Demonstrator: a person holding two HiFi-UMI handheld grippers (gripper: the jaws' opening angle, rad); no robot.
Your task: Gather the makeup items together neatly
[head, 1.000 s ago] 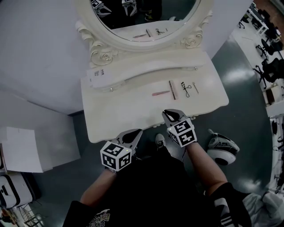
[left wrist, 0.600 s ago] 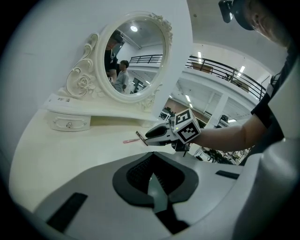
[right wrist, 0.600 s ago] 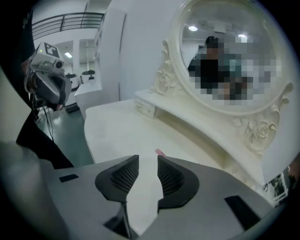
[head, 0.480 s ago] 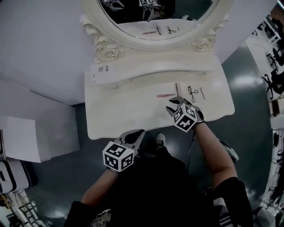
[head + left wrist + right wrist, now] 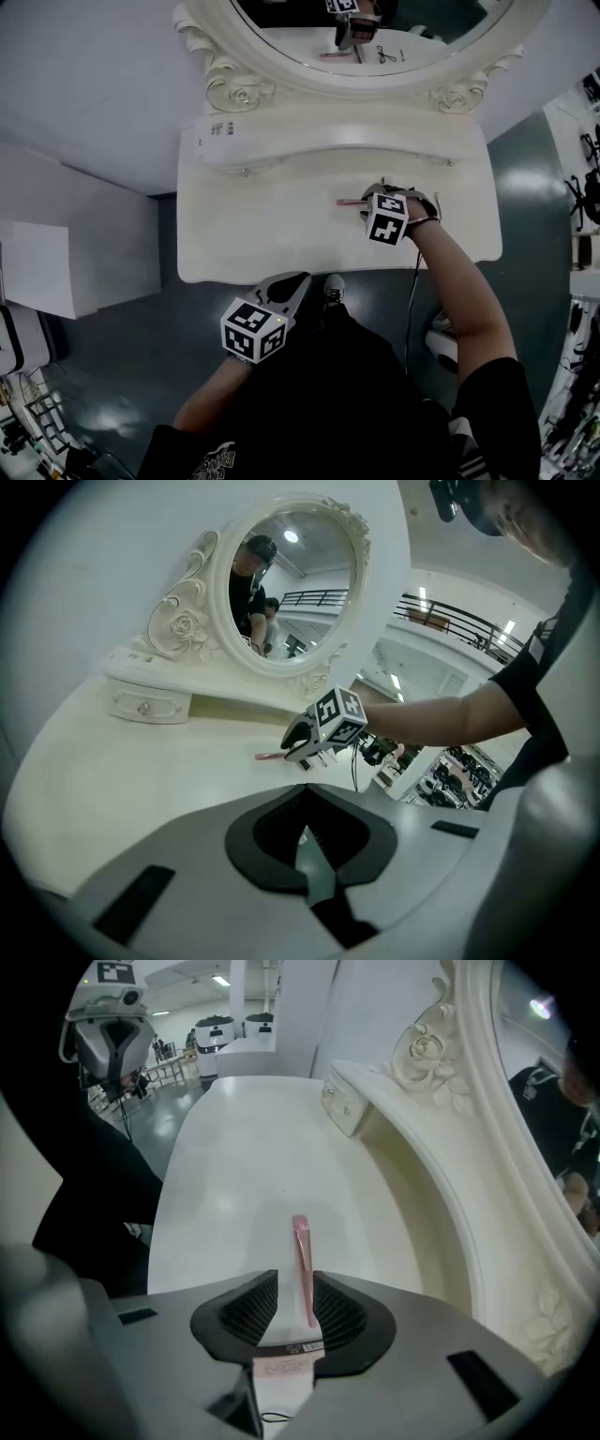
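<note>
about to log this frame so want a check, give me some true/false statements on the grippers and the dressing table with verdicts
1. The right gripper has its jaws apart. True; they have just been opening.
2. A pink stick lies between the right gripper's jaws. True.
3. The pink stick is lifted off the dressing table. False: it lies flat on the tabletop.
4. The left gripper holds a makeup item. False: its jaws are together on nothing, and it is held in front of the table.
5. The mirror is rectangular. False: it is oval with a carved frame.
</note>
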